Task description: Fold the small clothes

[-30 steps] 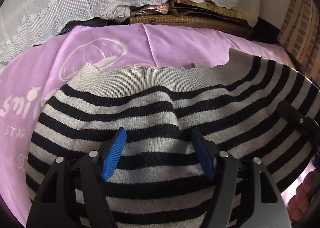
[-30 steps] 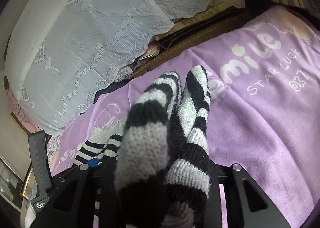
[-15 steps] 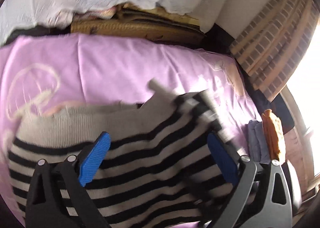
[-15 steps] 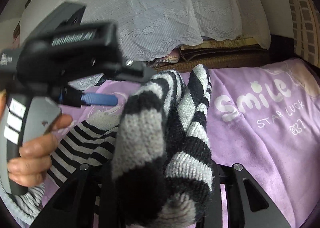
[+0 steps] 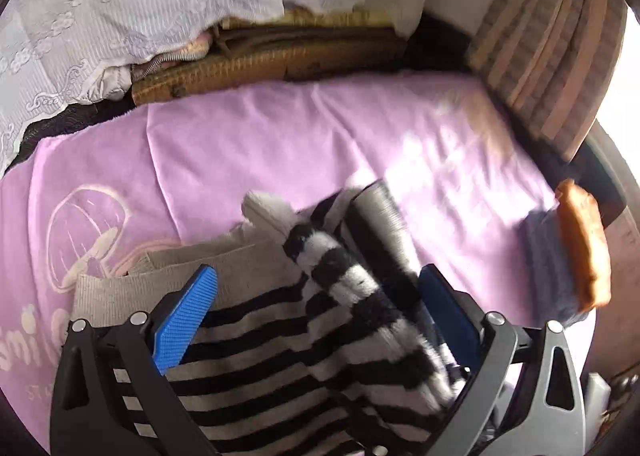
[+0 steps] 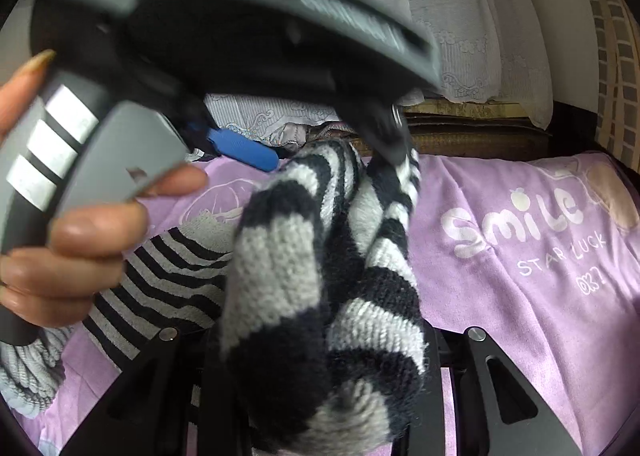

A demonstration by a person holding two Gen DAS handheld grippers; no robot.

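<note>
The left gripper point(image 5: 320, 316) hangs wide open above the striped sweater point(image 5: 256, 360), which lies on the purple blanket point(image 5: 320, 144). The right gripper point(image 6: 320, 356) clamps a bunched sweater fold. Bare blanket stretches beyond the sweater's ribbed edge.

One striped sweater point(image 5: 256, 348), one purple blanket point(image 5: 320, 144), two tools.

Black left gripper point(image 5: 316, 312), ribbed blue fingers point(image 5: 186, 320).

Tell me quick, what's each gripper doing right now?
Left gripper: open, holding nothing, above the striped sweater.
Right gripper: shut on the sweater's bunched sleeve.
</note>
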